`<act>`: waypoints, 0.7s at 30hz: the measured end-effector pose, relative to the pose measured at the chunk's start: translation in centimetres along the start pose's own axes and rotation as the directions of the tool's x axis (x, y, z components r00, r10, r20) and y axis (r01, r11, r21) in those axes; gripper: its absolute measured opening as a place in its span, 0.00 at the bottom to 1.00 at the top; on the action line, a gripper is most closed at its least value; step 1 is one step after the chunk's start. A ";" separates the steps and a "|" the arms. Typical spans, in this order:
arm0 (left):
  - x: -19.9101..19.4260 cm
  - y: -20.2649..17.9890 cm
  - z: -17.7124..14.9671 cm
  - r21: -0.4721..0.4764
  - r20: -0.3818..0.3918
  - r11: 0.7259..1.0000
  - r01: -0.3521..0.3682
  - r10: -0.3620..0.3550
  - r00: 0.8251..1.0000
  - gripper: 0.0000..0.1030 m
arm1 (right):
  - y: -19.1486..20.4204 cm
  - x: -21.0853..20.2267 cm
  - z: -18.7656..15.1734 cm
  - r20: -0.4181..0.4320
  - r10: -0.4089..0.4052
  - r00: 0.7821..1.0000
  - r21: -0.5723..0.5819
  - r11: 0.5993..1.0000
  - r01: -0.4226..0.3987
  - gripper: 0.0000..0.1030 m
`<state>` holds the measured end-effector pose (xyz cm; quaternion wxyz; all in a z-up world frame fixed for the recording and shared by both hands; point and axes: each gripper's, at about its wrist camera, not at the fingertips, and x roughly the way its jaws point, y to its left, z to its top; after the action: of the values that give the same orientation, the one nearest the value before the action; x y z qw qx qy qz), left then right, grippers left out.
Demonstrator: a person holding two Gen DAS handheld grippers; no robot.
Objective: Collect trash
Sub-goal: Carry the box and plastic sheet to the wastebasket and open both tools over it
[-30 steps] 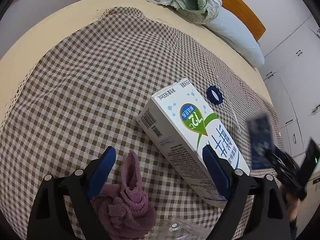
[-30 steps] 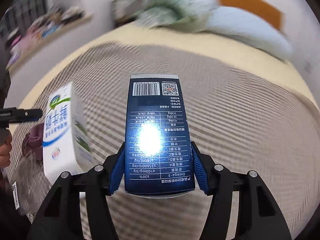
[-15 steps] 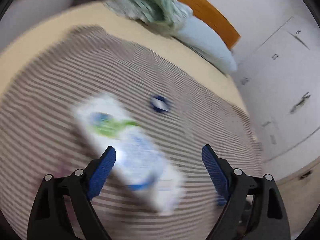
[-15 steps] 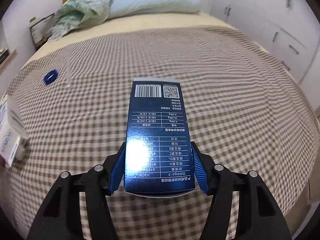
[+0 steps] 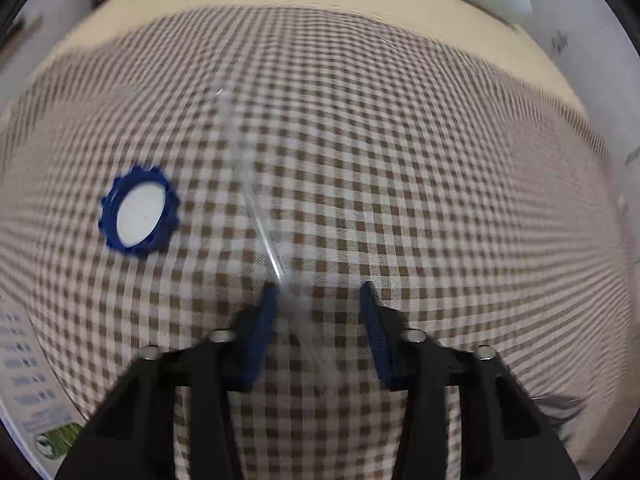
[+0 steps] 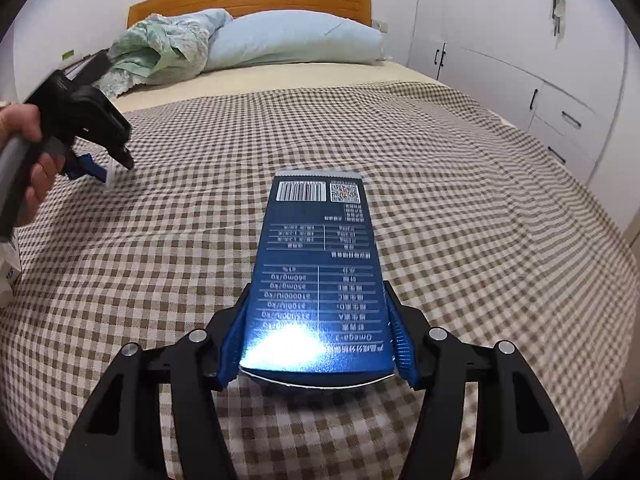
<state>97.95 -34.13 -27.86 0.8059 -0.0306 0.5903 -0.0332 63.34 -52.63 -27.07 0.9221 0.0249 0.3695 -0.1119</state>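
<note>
Left gripper (image 5: 318, 292) has swung off milk carton (image 5: 24, 380) to clear plastic strip (image 5: 256, 208) lying on bed (image 5: 440, 160) beside blue cap (image 5: 138, 210). Jaws have narrowed from wide, gap remaining, strip between them. Next trash pick is likely starting. Right gripper (image 6: 318, 344) stays clamped on dark blue box (image 6: 320, 248), above bed.

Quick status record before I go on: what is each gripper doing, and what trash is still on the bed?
left gripper: jaws narrowed but apart, astride a clear plastic strip, not pressing it
right gripper: shut on dark blue pouch
loose trash: blue cap left of the strip; white carton at the picture's edge
surface: checked bedspread
</note>
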 end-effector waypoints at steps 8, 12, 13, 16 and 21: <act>-3.8 0.4 -4.7 0.033 -0.017 0.980 0.196 -0.196 0.981 0.02 | -2.5 0.2 -0.2 -0.030 0.064 0.997 0.105 0.993 -0.061 0.55; -11.5 0.1 -11.4 0.166 0.051 0.933 0.319 -0.331 0.942 0.02 | -4.7 -4.8 -1.0 0.013 0.085 0.996 0.157 0.984 -0.086 0.55; -13.2 -0.1 -13.2 0.191 0.054 0.919 0.346 -0.362 0.931 0.02 | -5.3 -6.0 -1.4 0.022 0.083 0.996 0.165 0.983 -0.085 0.55; -17.2 -1.4 -19.1 0.269 0.050 0.864 0.425 -0.453 0.890 0.02 | -8.6 -10.9 -3.9 0.043 0.062 0.997 0.211 0.975 -0.070 0.55; -19.8 -6.3 -31.2 0.343 -0.088 0.749 0.567 -0.575 0.813 0.02 | -15.8 -18.7 -12.2 -0.033 -0.085 0.996 0.295 0.951 0.091 0.55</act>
<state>62.15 -38.91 -17.87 0.7558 -0.0647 0.5273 -0.3827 38.45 -62.96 -22.53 0.8984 0.1475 0.3582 -0.2069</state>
